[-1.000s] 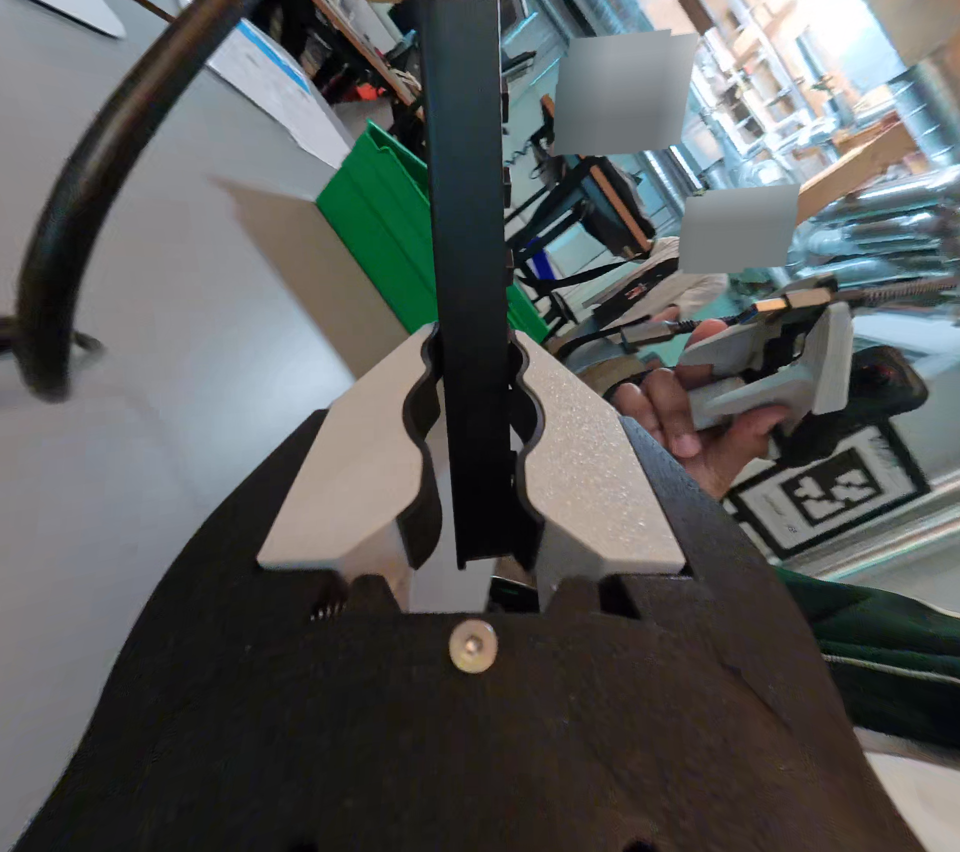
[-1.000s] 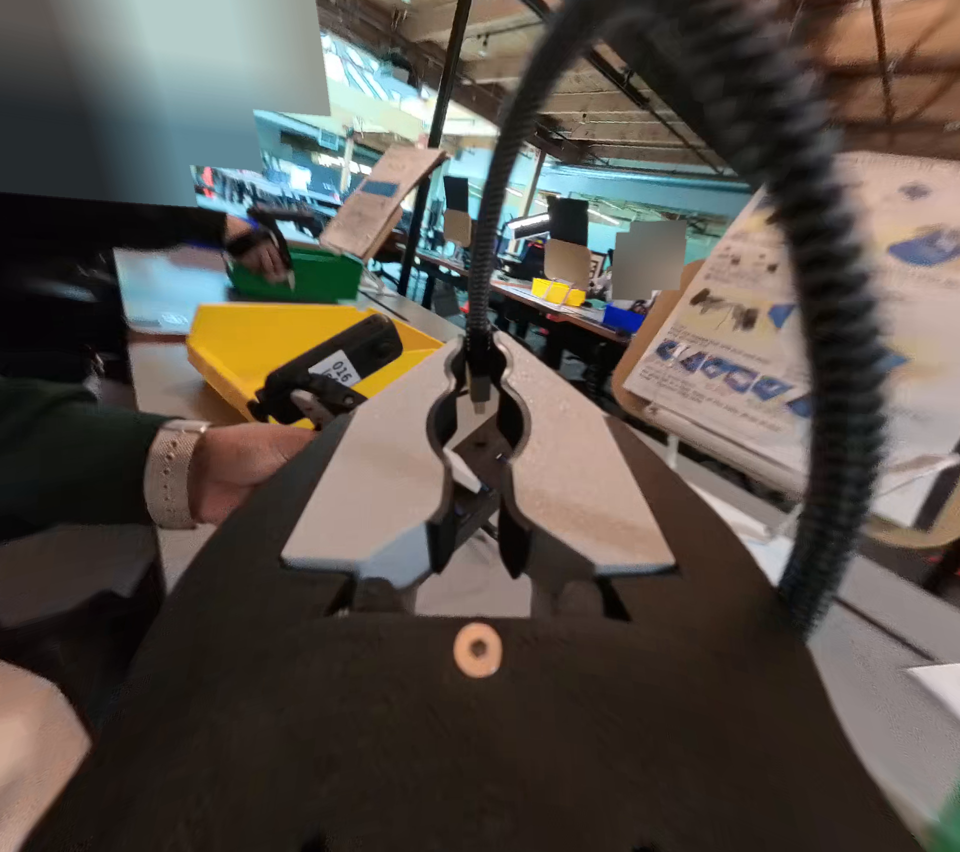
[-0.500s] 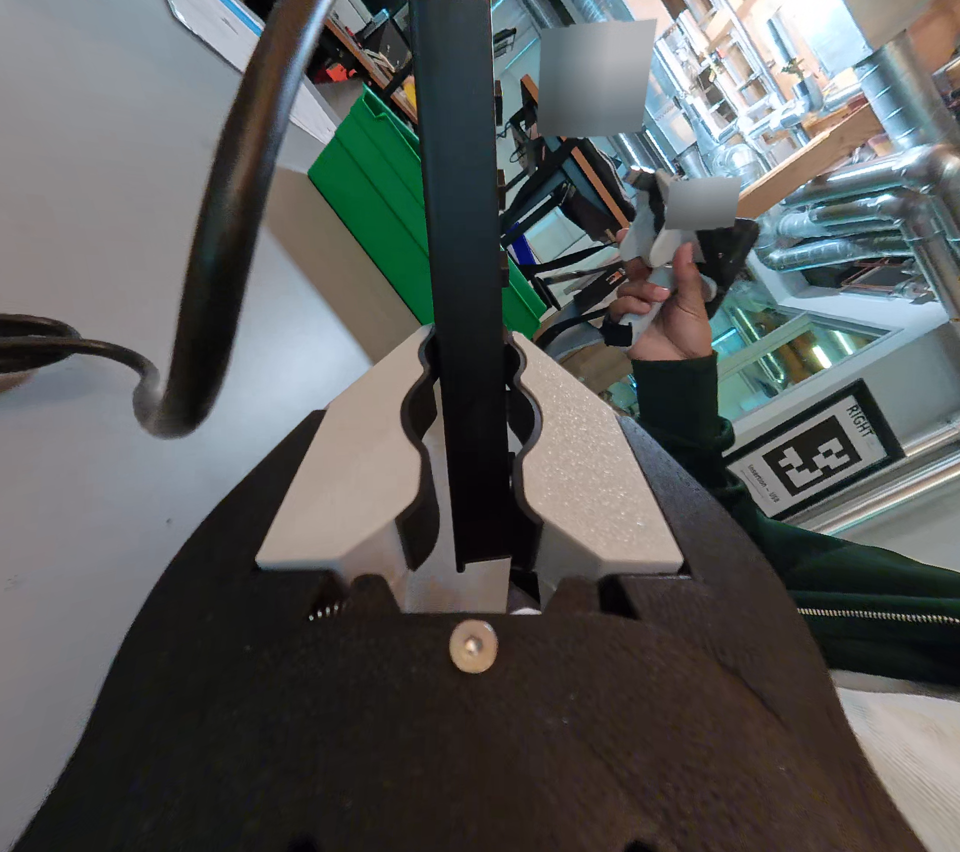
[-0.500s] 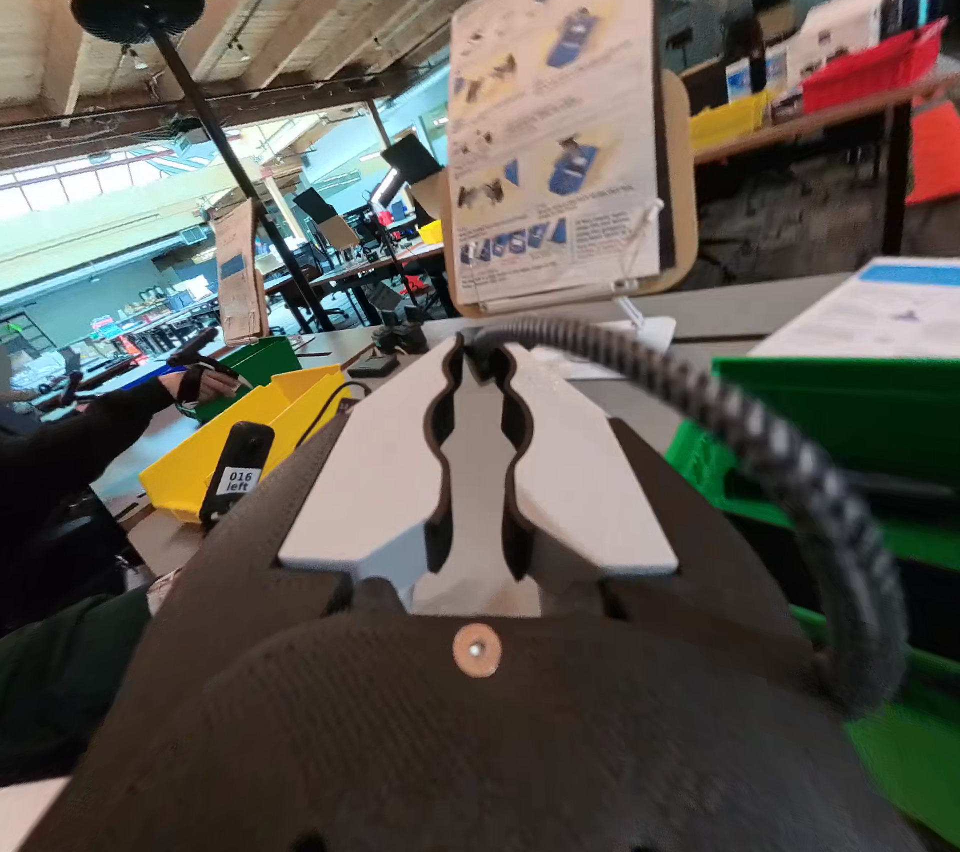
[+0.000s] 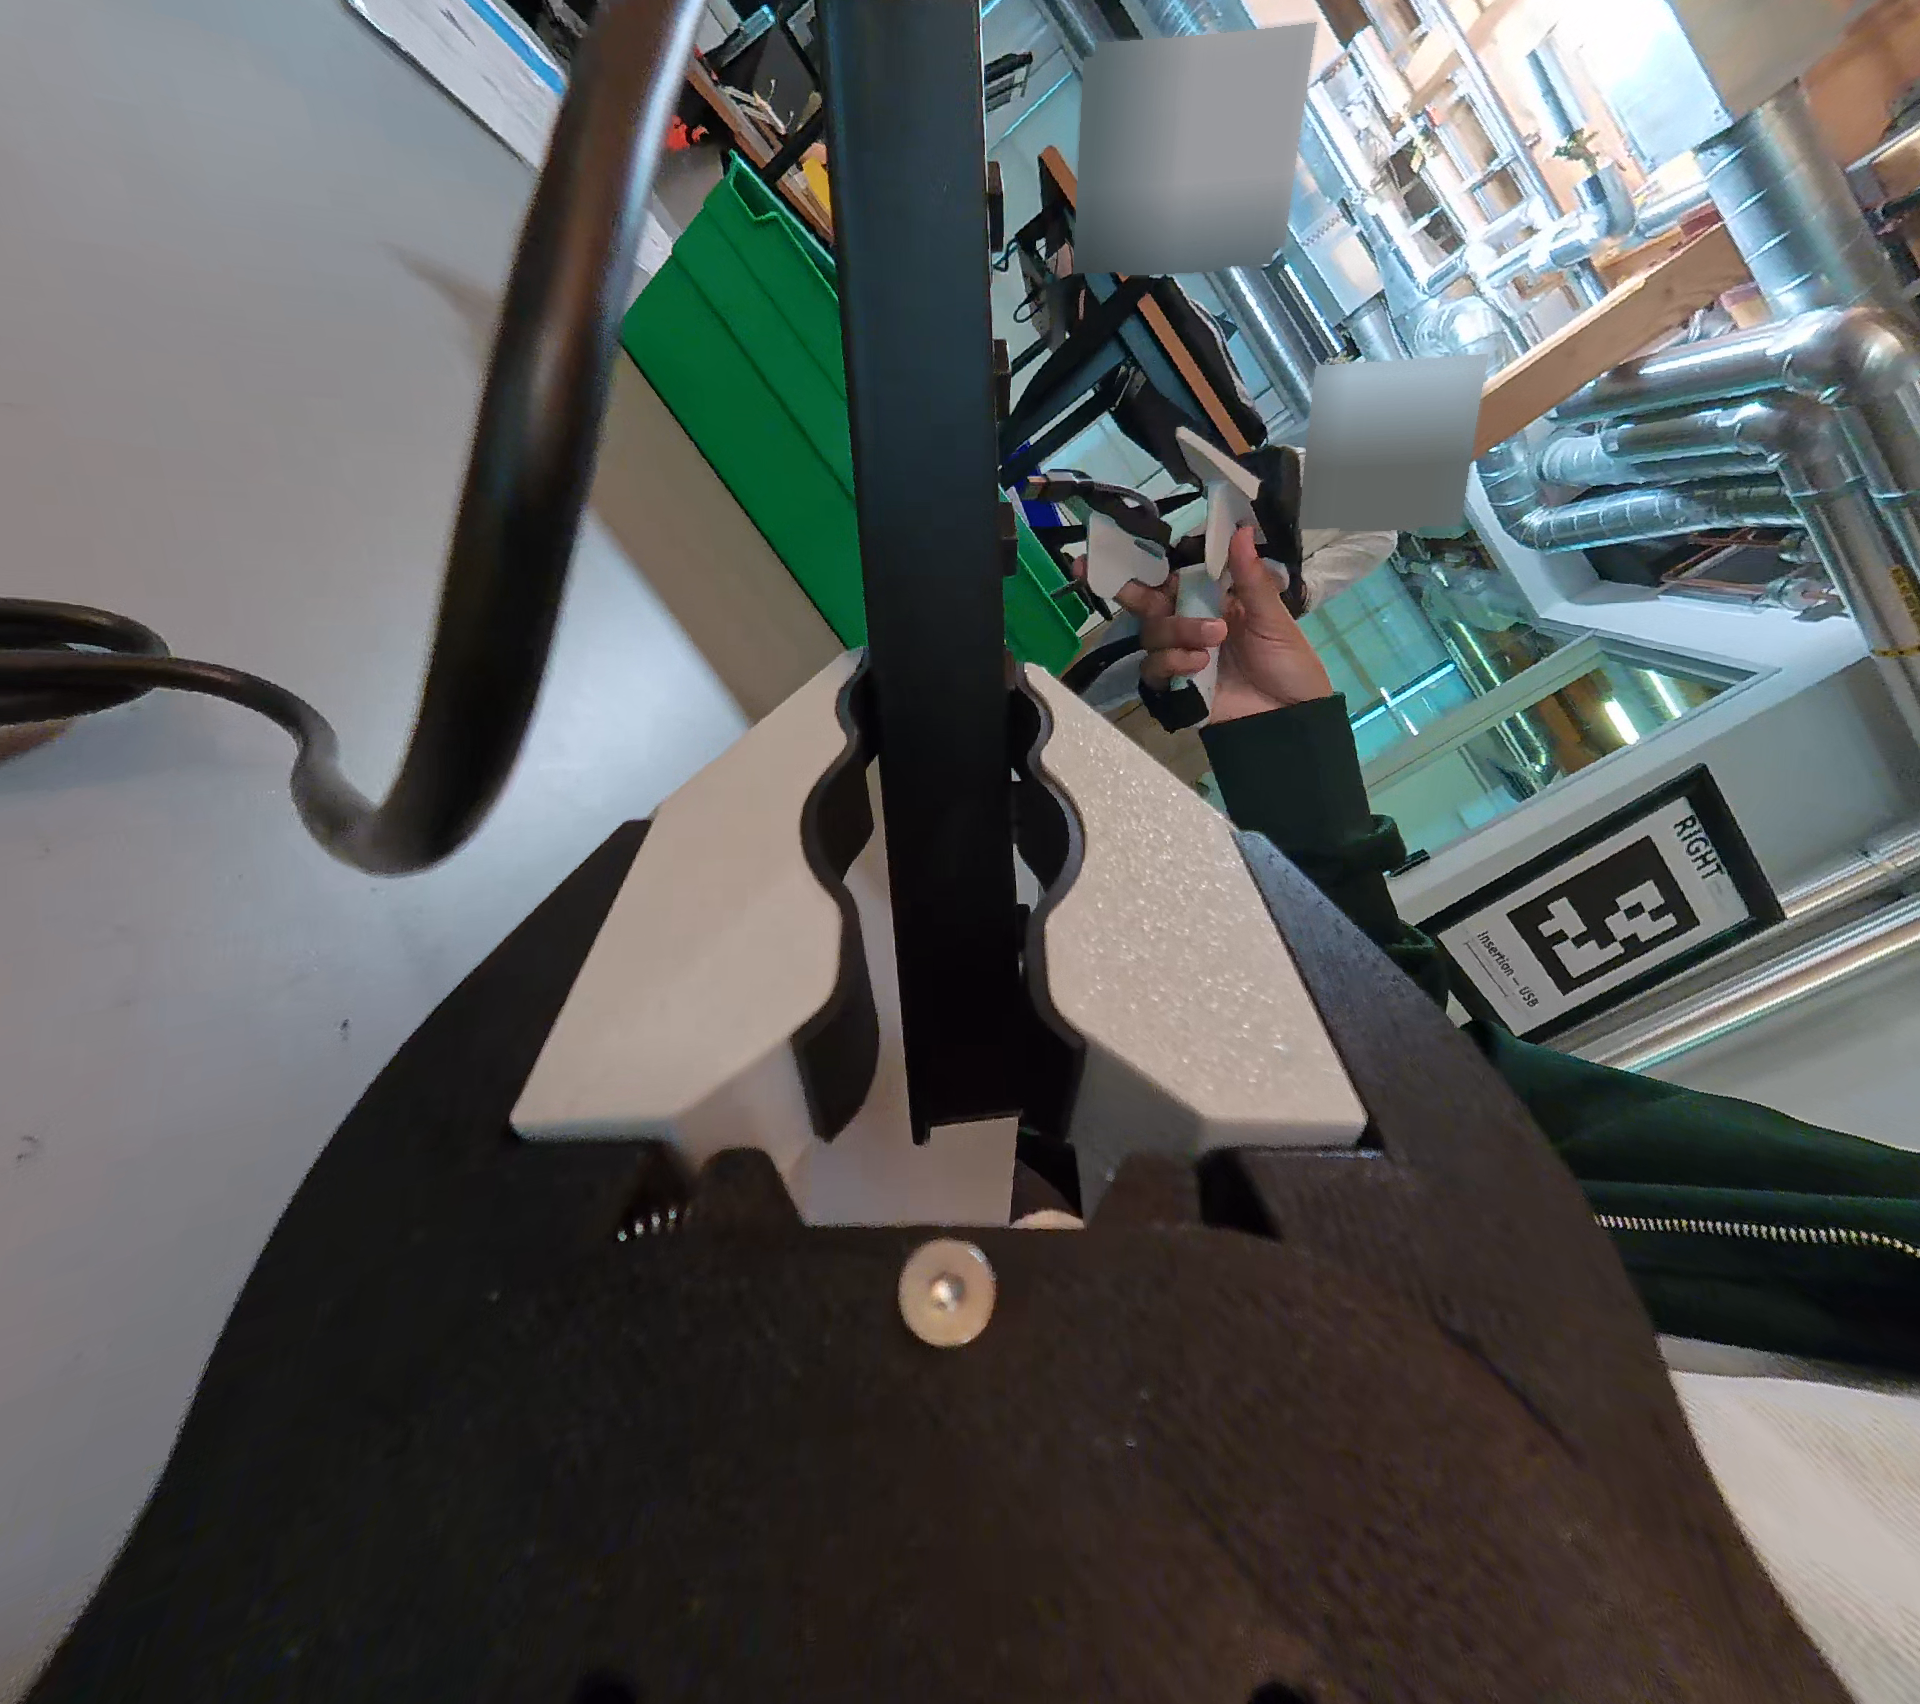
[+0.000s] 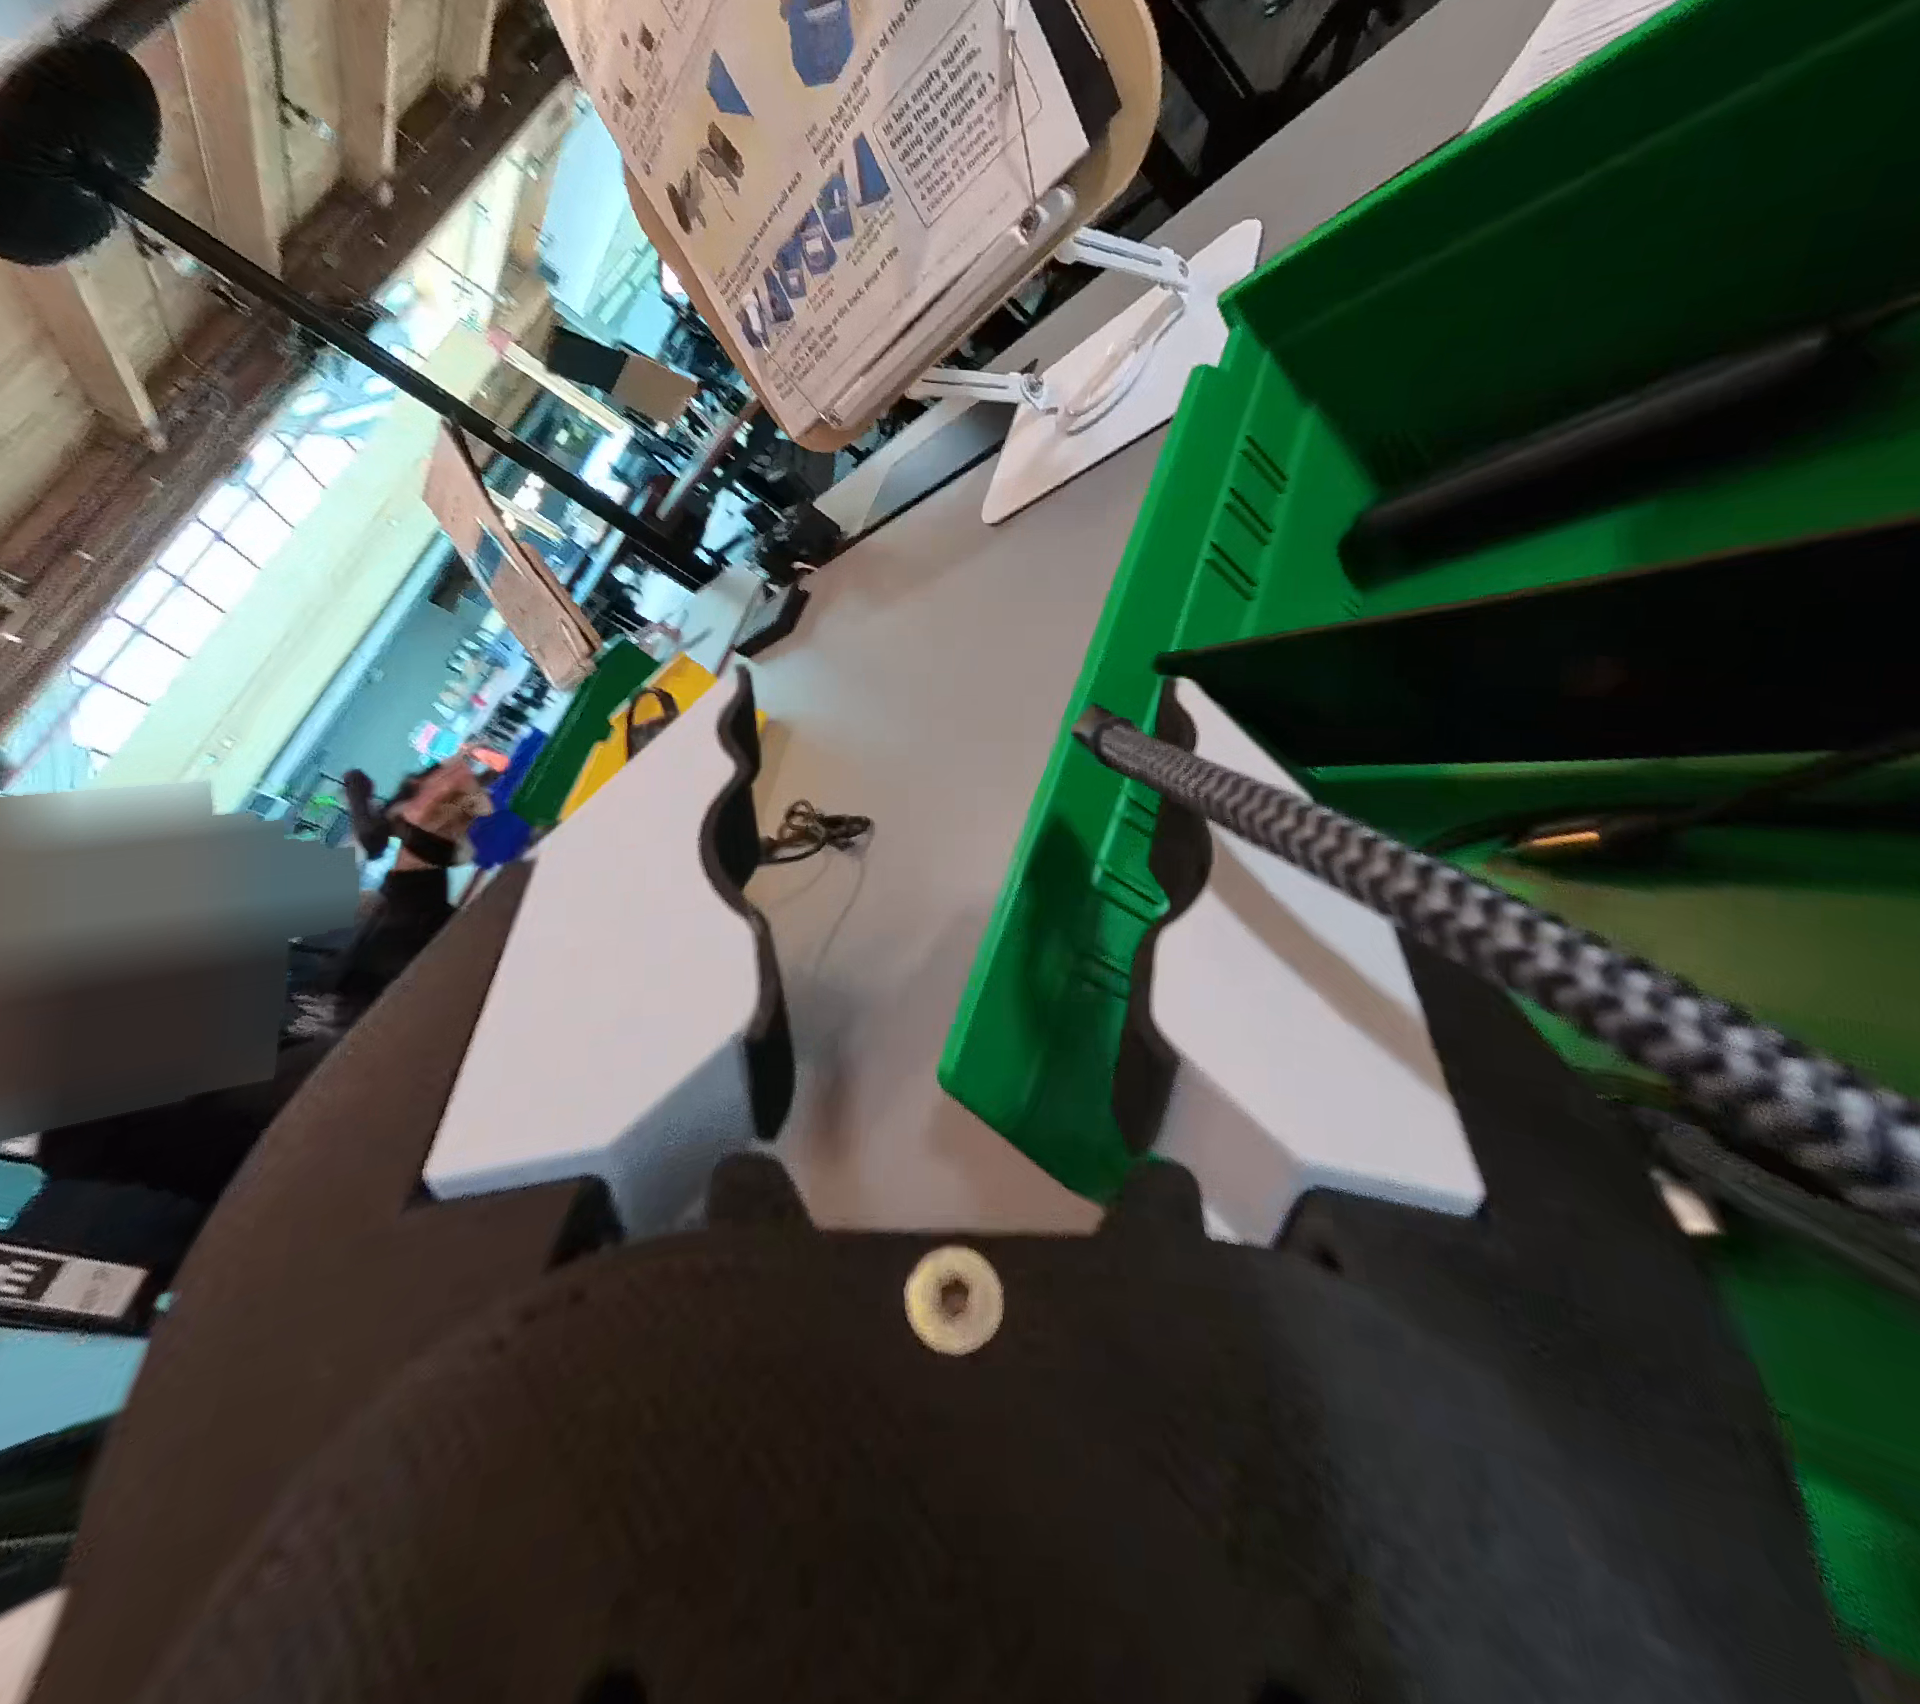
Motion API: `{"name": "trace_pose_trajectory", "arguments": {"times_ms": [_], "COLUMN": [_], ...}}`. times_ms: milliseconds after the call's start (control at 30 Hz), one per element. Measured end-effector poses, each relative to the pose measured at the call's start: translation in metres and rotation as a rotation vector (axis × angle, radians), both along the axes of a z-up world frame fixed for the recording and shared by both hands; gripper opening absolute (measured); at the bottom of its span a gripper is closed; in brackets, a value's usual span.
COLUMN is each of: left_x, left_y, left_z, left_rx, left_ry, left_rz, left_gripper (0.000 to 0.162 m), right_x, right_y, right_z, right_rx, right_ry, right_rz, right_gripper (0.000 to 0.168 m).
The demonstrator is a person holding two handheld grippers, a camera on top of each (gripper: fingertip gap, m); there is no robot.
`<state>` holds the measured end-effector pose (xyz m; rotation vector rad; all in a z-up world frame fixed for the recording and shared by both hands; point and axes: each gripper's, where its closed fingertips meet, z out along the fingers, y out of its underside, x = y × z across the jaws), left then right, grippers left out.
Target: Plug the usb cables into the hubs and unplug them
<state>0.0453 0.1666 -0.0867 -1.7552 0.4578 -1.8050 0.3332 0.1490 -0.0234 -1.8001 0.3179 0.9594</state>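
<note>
Since the earlier frame, the right tool [image 6: 951, 911] had spread its jaws apart over the green bin [image 6: 1558, 428], the braided cable [image 6: 1455, 916] lying loose across its right finger. Left tool [image 5: 940, 854] was clamped on the upright black hub [image 5: 914, 511], raised above the grey counter [image 5: 208, 304].

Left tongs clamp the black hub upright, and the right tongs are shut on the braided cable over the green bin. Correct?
Not quite. The right tongs are open, as the right wrist view shows; the braided cable only crosses one finger. The left tongs do clamp the black hub, near the green bin.
</note>
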Motion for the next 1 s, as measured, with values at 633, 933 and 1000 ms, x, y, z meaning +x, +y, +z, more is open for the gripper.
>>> {"name": "trace_pose_trajectory", "arguments": {"times_ms": [633, 933, 1000], "left_x": [0.005, 0.004, 0.004], "left_y": [-0.004, -0.002, -0.002], "left_z": [-0.005, -0.007, -0.007], "left_rx": [-0.022, -0.036, -0.038], "left_ry": [0.011, 0.008, 0.009], "left_rz": [-0.022, -0.015, -0.016], "left_gripper": [0.022, 0.023, 0.023], "right_x": [0.010, 0.026, 0.025], "right_y": [-0.056, -0.051, -0.048], "right_z": [-0.071, -0.060, -0.057], "right_rx": [-0.473, -0.463, -0.443], "right_ry": [-0.518, -0.643, -0.640], "right_rz": [0.225, 0.121, 0.113], "right_gripper": [0.036, 0.050, 0.050]}}
